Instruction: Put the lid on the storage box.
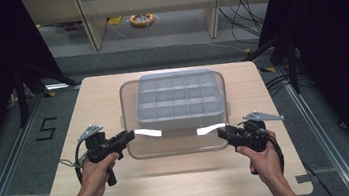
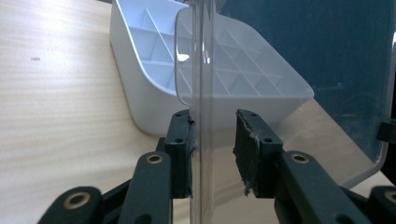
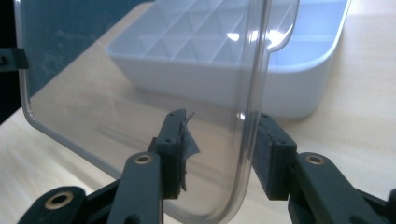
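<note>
Between my left gripper (image 2: 212, 135) jaws, clear lid (image 2: 299, 60), glossy, rounded corners, jaws spread, right gripper (image 3: 219, 140) likewise spread, compartment box (image 1: 178, 97) beyond.

One compartment tray (image 1: 179, 102), one clear lid (image 1: 178, 143), two grippers, one table (image 1: 173, 189).

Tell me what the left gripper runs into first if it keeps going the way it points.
Likely the clear plastic lid, whose edge already sits between the left gripper jaws; beyond it, the white compartment tray. Depth is uncertain.
</note>
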### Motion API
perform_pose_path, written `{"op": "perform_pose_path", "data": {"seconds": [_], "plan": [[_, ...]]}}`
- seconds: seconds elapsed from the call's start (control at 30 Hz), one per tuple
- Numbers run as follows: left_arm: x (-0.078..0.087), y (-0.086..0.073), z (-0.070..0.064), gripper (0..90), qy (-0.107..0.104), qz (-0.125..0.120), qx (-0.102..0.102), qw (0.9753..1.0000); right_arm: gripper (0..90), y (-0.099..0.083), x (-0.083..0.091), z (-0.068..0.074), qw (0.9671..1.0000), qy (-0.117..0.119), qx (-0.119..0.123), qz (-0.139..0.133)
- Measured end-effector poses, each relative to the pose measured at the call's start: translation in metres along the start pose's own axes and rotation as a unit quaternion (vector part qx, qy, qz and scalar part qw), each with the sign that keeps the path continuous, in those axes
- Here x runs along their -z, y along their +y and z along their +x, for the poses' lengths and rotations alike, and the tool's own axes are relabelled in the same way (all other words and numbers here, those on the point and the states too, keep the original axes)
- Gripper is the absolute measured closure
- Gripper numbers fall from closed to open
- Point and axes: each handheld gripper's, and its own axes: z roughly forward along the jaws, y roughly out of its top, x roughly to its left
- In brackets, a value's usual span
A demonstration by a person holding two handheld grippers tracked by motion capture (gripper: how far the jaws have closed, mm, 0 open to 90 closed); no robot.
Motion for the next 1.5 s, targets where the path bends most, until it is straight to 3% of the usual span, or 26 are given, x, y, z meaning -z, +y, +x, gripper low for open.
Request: {"op": "perform_pose_path", "data": {"seconds": [0.2, 0.23, 0.3, 0.37, 0.47, 0.5, 0.63, 0.7, 0.77, 0.83, 0.93, 0.97, 1.0, 1.13, 1.17, 1.2, 1.37, 1.43, 1.5], "plan": [[-0.016, 0.02, 0.004, 65.7, 0.0, -0.001, 0.011, 0.9999, 59.8, 0.027, -0.007, -0.005, 0.9998, -0.005, -0.011, -0.014], [-0.021, 0.025, 0.005, 65.5, 0.0, 0.0, 0.011, 0.9999, 59.7, 0.03, -0.007, -0.008, 0.9998, -0.005, -0.001, -0.018], [-0.025, 0.03, 0.006, 65.2, -0.001, 0.001, 0.011, 0.9999, 59.7, 0.035, -0.008, -0.008, 0.9997, -0.001, -0.014, -0.019], [-0.027, 0.032, 0.006, 65.2, -0.001, 0.003, 0.014, 0.9999, 59.7, 0.038, -0.009, -0.011, 0.9997, -0.002, -0.007, -0.023], [-0.035, 0.041, 0.006, 65.2, 0.004, 0.001, 0.01, 0.9999, 59.6, 0.047, -0.014, -0.013, 0.9996, -0.009, -0.024, -0.015], [-0.035, 0.041, 0.006, 65.1, 0.004, 0.001, 0.01, 0.9999, 59.5, 0.049, -0.016, -0.017, 0.9997, -0.012, -0.008, -0.019], [-0.043, 0.051, 0.006, 65.1, 0.013, -0.001, 0.003, 0.9999, 59.1, 0.057, -0.023, -0.019, 0.9995, -0.019, -0.023, -0.008], [-0.046, 0.055, 0.007, 65.0, 0.015, -0.002, 0.008, 0.9998, 59.0, 0.06, -0.026, -0.021, 0.9994, -0.017, -0.029, -0.009], [-0.048, 0.056, 0.007, 64.9, 0.015, -0.002, 0.01, 0.9998, 58.7, 0.061, -0.028, -0.024, 0.9996, -0.02, -0.015, -0.014], [-0.052, 0.06, 0.008, 64.9, 0.016, -0.007, 0.012, 0.9998, 58.3, 0.067, -0.031, -0.026, 0.9992, -0.019, -0.033, -0.01], [-0.058, 0.064, 0.008, 64.9, 0.018, -0.007, 0.013, 0.9997, 58.1, 0.069, -0.034, -0.031, 0.9994, -0.021, -0.025, -0.011], [-0.06, 0.067, 0.007, 64.9, 0.02, -0.003, 0.009, 0.9998, 58.0, 0.071, -0.034, -0.029, 0.9985, -0.023, -0.049, -0.003], [-0.062, 0.069, 0.008, 64.9, 0.021, -0.004, 0.008, 0.9997, 57.8, 0.073, -0.037, -0.034, 0.9992, -0.027, -0.028, -0.007], [-0.072, 0.076, 0.01, 64.6, 0.026, -0.007, 0.01, 0.9996, 57.6, 0.078, -0.046, -0.039, 0.9985, -0.026, -0.048, -0.009], [-0.077, 0.08, 0.012, 64.6, 0.029, -0.008, 0.011, 0.9995, 57.5, 0.079, -0.048, -0.042, 0.9986, -0.029, -0.043, -0.006], [-0.079, 0.081, 0.013, 64.6, 0.032, -0.007, 0.012, 0.9994, 57.3, 0.08, -0.049, -0.041, 0.9978, -0.025, -0.061, -0.003], [-0.091, 0.082, 0.019, 64.1, 0.035, -0.003, 0.017, 0.9992, 57.0, 0.083, -0.057, -0.048, 0.9981, -0.03, -0.054, -0.001], [-0.093, 0.081, 0.02, 64.0, 0.035, -0.003, 0.021, 0.9992, 56.9, 0.084, -0.058, -0.046, 0.9967, -0.031, -0.075, 0.004], [-0.097, 0.08, 0.022, 63.9, 0.035, -0.001, 0.024, 0.9991, 56.9, 0.084, -0.06, -0.05, 0.9974, -0.033, -0.065, 0.004]]}}
